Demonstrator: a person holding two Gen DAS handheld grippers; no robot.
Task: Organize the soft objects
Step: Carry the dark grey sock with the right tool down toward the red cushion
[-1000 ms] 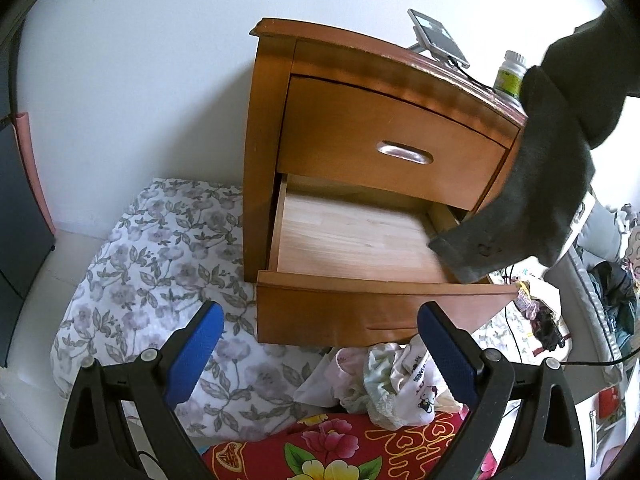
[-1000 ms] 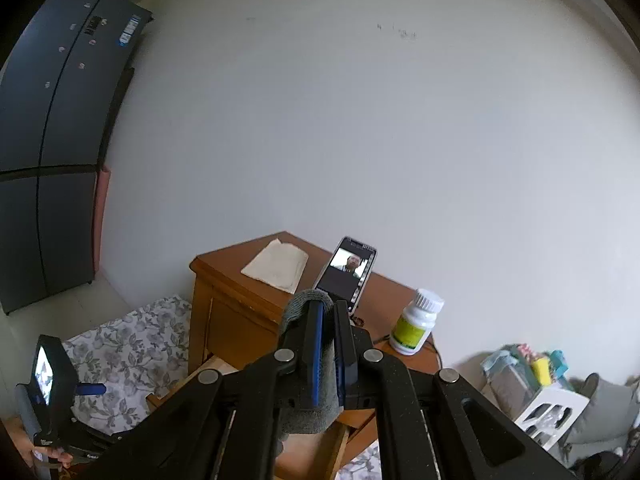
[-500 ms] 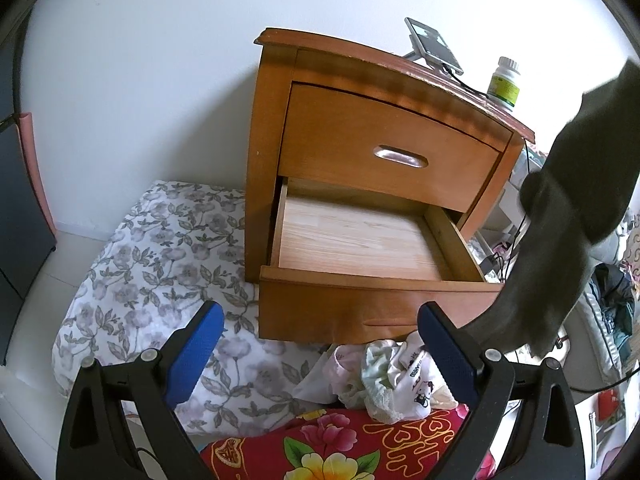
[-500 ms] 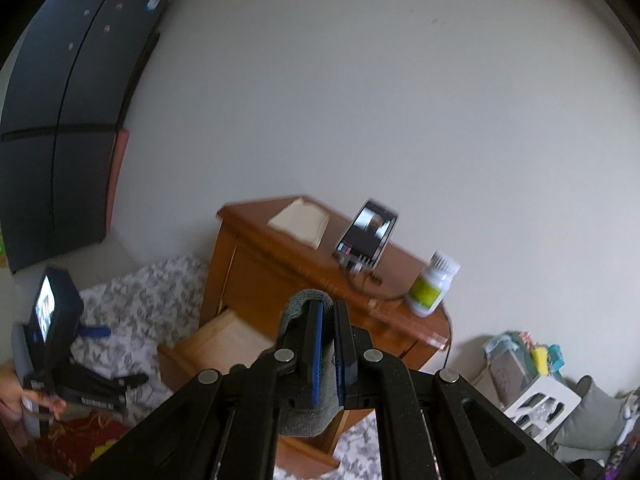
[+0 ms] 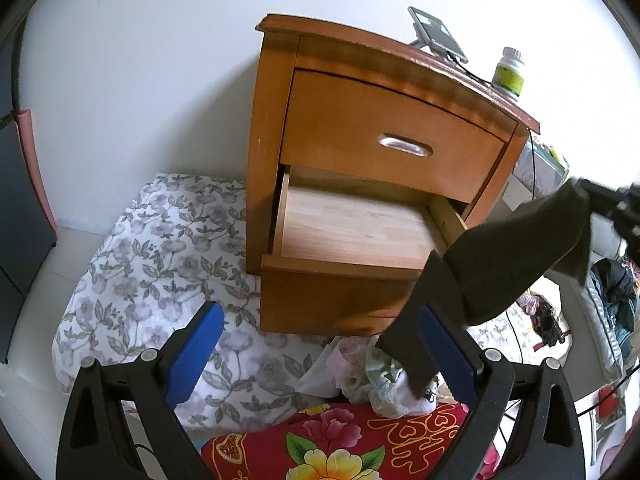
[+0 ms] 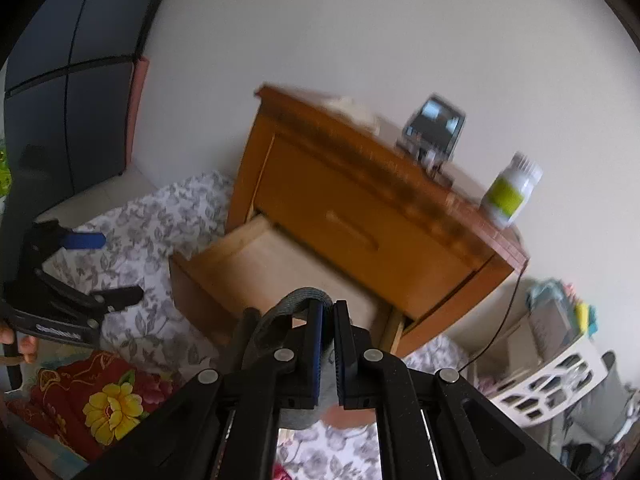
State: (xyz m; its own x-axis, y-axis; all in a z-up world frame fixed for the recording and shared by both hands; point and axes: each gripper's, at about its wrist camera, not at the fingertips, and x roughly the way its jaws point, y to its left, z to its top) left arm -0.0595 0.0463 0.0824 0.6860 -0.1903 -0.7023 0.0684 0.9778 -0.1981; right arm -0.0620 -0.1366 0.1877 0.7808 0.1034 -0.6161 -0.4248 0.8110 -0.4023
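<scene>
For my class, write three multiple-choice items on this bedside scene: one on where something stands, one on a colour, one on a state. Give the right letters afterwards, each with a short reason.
1. Where does the white pill bottle stand?
A. in the open drawer
B. on top of the nightstand
C. on the floral cloth

2. What colour are the pads on the left gripper fingers?
A. blue
B. red
C. white

3. In what state is the lower drawer?
A. shut
B. pulled out and full of clothes
C. pulled out with its wooden bottom bare

Answers:
1 B: the bottle stands on the nightstand's top near its right edge, beside the propped phone.
2 A: both pads show blue in the left wrist view.
3 C: the drawer sticks out under the shut upper one, with nothing lying in it; the grey sock pinched in the right gripper hangs outside its front right corner.
</scene>
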